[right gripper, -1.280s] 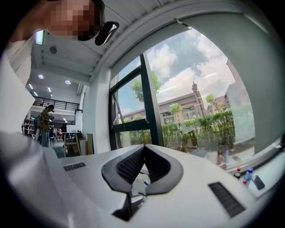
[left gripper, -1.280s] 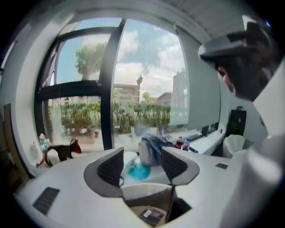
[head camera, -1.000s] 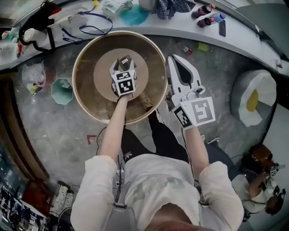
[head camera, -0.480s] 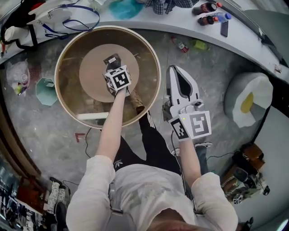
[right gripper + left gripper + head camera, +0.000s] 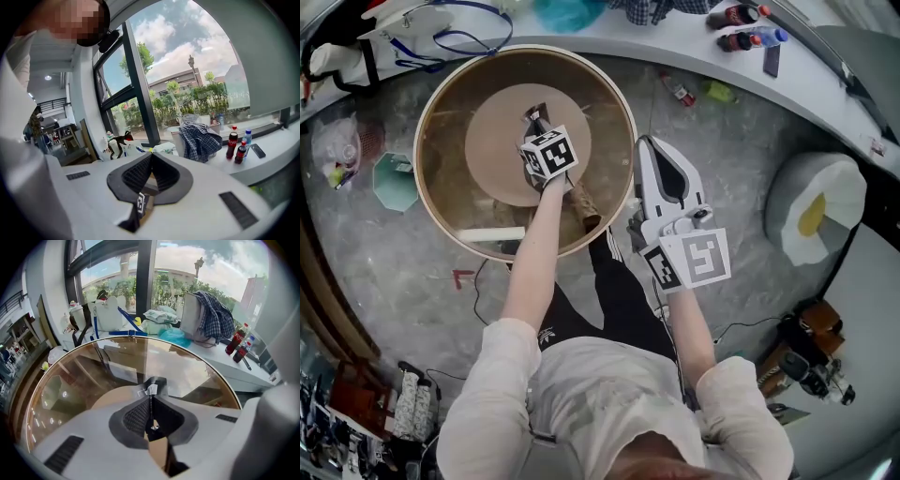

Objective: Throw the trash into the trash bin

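Observation:
A small white scrap of trash [image 5: 151,390] sits pinched at the tips of my left gripper [image 5: 151,393], whose jaws have just been closing on it. That left gripper [image 5: 534,118] points steeply down over the middle of the round glass table [image 5: 436,108]. My right gripper [image 5: 649,145] hangs off the table's right rim. In the right gripper view my right gripper [image 5: 151,157] has its jaws together with nothing between them. The teal octagonal trash bin [image 5: 397,185] stands on the floor left of the table.
A white strip [image 5: 492,234] lies near the table's front edge. A clear bag [image 5: 337,155] lies by the bin. The white ledge [image 5: 675,52] behind holds bottles [image 5: 742,26], a lanyard and cloth. An egg-shaped cushion [image 5: 816,211] sits right.
My left gripper has dropped toward the table top and its jaws have gone from wide apart to closed on the scrap. The right gripper has sunk a little beside the table.

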